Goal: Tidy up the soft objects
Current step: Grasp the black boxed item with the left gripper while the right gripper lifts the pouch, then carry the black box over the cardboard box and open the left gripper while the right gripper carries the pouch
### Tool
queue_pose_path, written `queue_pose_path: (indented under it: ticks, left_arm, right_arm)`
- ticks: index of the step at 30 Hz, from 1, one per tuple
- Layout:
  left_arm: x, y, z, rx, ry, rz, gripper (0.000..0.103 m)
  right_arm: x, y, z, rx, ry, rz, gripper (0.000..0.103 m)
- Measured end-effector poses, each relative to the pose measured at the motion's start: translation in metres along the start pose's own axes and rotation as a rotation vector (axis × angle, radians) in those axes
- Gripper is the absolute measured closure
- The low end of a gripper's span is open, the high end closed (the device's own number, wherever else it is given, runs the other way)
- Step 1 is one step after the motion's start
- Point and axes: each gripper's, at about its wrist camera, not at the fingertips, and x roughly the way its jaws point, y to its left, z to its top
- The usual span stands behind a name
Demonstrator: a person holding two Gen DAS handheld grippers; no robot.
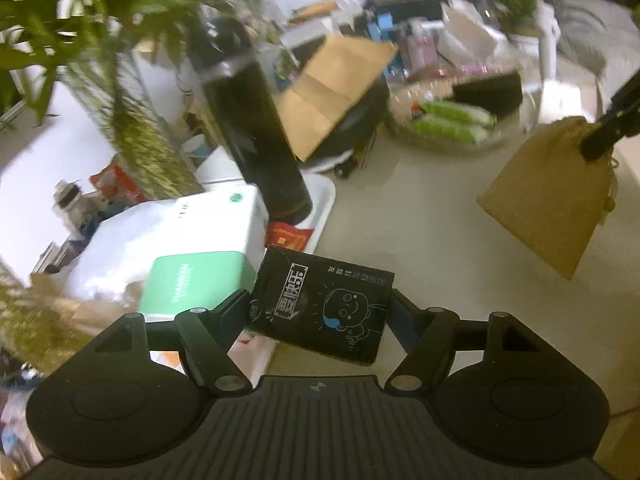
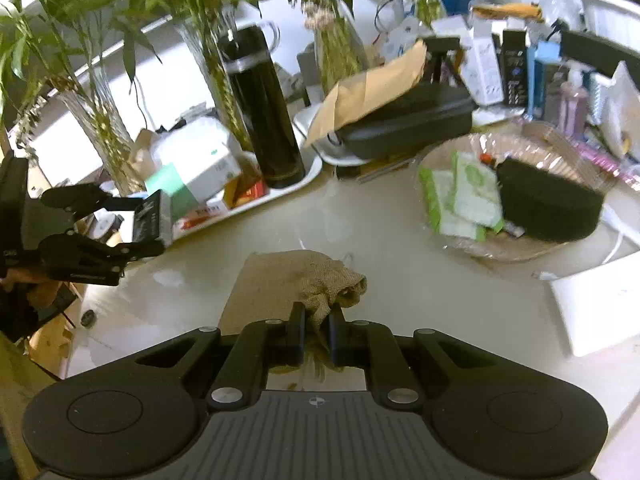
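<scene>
Setting: a cluttered desk or tabletop (image 2: pixel 400 232) in a home or small office. Evidence: cut bamboo stems in glass vases (image 2: pixel 100 128), a black thermos flask (image 2: pixel 264 108) standing on a white tray (image 2: pixel 304 176), cartons and bottles of toiletries (image 2: pixel 516 68) crowded at the back (labels unreadable), a cellophane-lined basket (image 2: pixel 560 148) of tissue packs, a padded brown envelope (image 2: pixel 372 88)

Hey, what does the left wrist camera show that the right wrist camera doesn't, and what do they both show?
Only the left wrist view shows the printed cartoon face of the black packet gripped in the left gripper, and the burlap pouch hanging free in the air.

Only the right wrist view shows the right gripper pinching the pouch's gathered mouth, and the white box at the table's right.

Both show the black flask, the white tray under it, and the basket with green wipe packs.
</scene>
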Motion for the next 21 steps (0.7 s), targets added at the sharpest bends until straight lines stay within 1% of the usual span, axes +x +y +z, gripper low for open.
queue_pose_path:
  ticks: [4,10,14,21]
  left_arm:
    - [-0.031,0.005,0.002,-0.066,-0.029,0.002,0.031]
    - [-0.069,0.014,0.012,-0.198,-0.059,-0.027,0.031]
    - [-0.092,0.019,0.018,-0.271,-0.062,-0.042,0.031]
    - [-0.134,0.018,0.022,-0.285,-0.071,-0.037,0.031]
  right_arm:
    - [-0.028,0.008,0.007,-0.015,-0.031,-0.018,0.09]
    - [-0.067,0.026,0.014,-0.042,-0.085,-0.031,0.09]
    - [-0.09,0.042,0.016,-0.072,-0.109,-0.032,0.09]
    - [-0.126,0.066,0.015,-0.107,-0.145,-0.019,0.09]
